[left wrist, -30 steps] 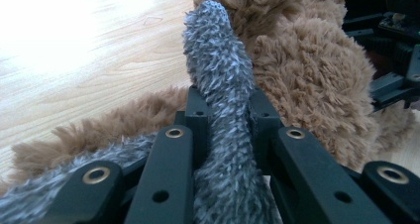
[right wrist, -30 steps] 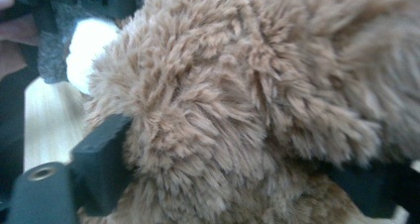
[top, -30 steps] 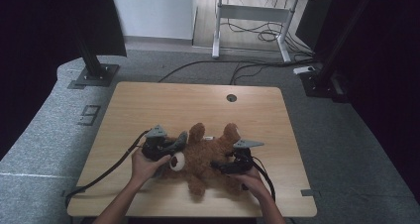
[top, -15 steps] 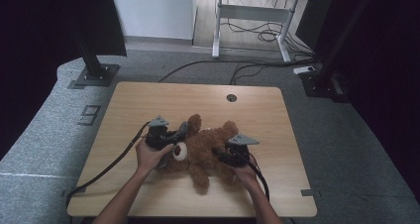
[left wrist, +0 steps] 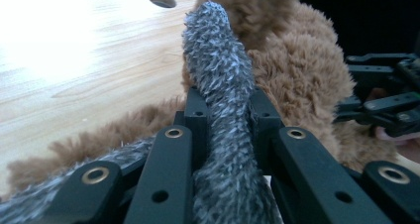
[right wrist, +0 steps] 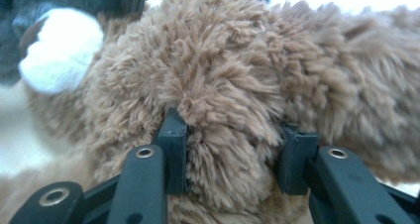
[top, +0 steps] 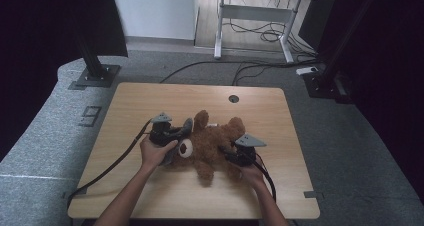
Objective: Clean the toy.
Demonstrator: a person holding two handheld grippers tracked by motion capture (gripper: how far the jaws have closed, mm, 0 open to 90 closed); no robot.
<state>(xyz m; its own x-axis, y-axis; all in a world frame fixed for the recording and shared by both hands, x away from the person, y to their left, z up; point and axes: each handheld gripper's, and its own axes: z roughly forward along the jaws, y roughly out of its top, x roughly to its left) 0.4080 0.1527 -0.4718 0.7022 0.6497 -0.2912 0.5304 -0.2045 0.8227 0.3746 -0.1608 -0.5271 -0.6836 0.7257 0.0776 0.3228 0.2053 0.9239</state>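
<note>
A brown teddy bear (top: 212,146) lies on the wooden table (top: 150,101), its white muzzle (top: 186,148) turned toward the left hand. A grey fuzzy scarf (left wrist: 218,75) runs up between the jaws of my left gripper (left wrist: 225,110), which is shut on it beside the bear's head (top: 176,133). My right gripper (right wrist: 233,159) has just been closing, and its pads now press into a thick furry limb (right wrist: 223,85) of the bear. From above, that gripper (top: 234,155) sits at the bear's right side.
A round cable hole (top: 233,98) sits near the table's far edge. A black cable (top: 115,161) trails from the left gripper over the front left edge. Bare wood lies to the left and at the far side. A desk frame (top: 250,16) with floor cables stands behind.
The left gripper has moved a little away from the person with the grey scarf, and the bear's head has shifted with it. The right hand has stayed in place at the bear's limb.
</note>
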